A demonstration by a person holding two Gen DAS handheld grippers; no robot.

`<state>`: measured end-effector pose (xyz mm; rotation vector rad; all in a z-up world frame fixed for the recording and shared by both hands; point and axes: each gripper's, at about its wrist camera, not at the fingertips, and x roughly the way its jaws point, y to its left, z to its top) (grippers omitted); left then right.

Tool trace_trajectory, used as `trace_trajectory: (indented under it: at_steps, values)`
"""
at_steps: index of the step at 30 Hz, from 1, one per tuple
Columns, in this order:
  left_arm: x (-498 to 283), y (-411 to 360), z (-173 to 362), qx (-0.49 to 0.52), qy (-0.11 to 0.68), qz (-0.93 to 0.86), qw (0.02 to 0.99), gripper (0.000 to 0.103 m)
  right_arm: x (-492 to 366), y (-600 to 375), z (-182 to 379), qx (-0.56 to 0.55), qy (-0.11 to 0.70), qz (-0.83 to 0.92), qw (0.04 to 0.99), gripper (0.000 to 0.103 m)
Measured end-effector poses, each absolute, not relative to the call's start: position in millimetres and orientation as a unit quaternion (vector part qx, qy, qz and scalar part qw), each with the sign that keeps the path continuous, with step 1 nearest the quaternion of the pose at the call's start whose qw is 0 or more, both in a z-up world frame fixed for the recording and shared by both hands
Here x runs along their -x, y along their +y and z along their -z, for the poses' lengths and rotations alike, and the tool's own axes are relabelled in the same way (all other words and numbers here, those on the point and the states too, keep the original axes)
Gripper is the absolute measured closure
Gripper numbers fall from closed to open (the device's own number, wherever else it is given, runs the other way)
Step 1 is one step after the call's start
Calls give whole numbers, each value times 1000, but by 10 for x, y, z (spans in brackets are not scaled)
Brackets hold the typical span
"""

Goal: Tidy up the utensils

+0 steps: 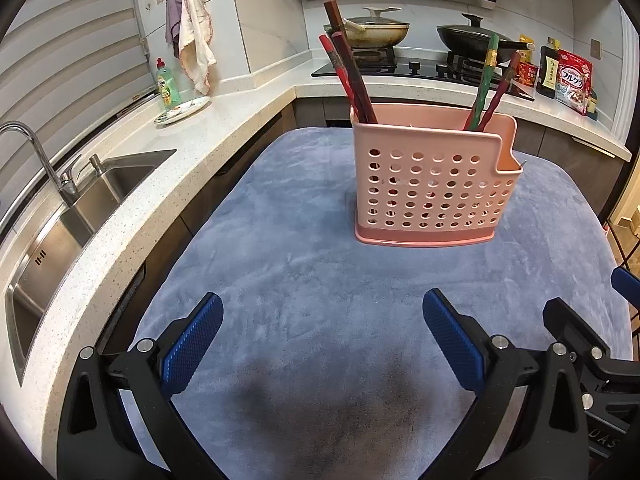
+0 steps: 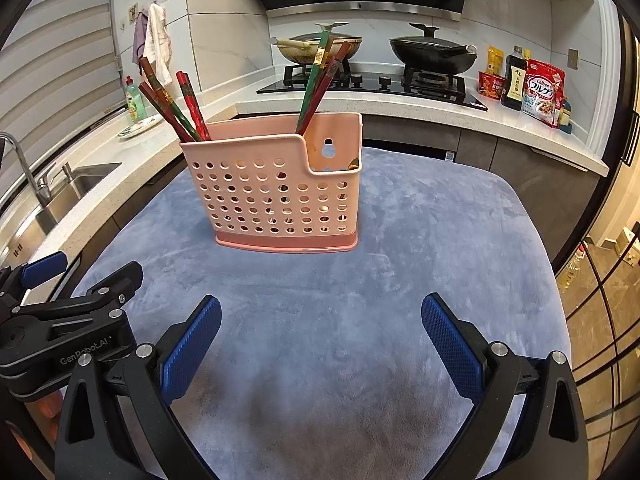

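Kitchen counters wrap the left and back of both views, with a steel sink (image 1: 80, 208) at the left edge and a stove carrying a pale lidded pan (image 1: 374, 28) and a black wok (image 2: 434, 54) along the top. Filling the middle and lower part of each frame is the tabletop (image 1: 304, 280), covered in soft grey-blue cloth.

Upright on that cloth, in the upper centre, stands a pink perforated utensil holder (image 1: 430, 184). Its inside holds two bunches of chopsticks: a dark red and brown bunch (image 1: 350, 76) leaning toward the upper left from the holder's left end, and a green and red bunch (image 1: 490, 84) leaning toward the upper right from its right end. In the right wrist view the same bunches show as a left group (image 2: 172, 100) and a right group (image 2: 320, 84).

Near the bottom of the left wrist view the left tongs (image 1: 322, 338) hang with their blue pads wide apart, gripping nothing; the holder sits well above them in the frame, slightly right of centre. The right tongs (image 2: 320, 340) are likewise spread and unloaded, the holder above and slightly left. Bagged snacks and a dark sauce bottle (image 2: 514, 80) line the counter at upper right.
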<state>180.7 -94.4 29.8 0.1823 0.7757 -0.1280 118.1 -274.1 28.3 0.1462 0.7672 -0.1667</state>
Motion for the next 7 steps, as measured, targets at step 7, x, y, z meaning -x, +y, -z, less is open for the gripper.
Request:
trace_trajectory:
  at_steps: [7]
  values:
    - [-1865, -955, -264, -94, 384, 60, 917, 7, -1223, -2734, -289, -69, 377, 81, 920, 6]
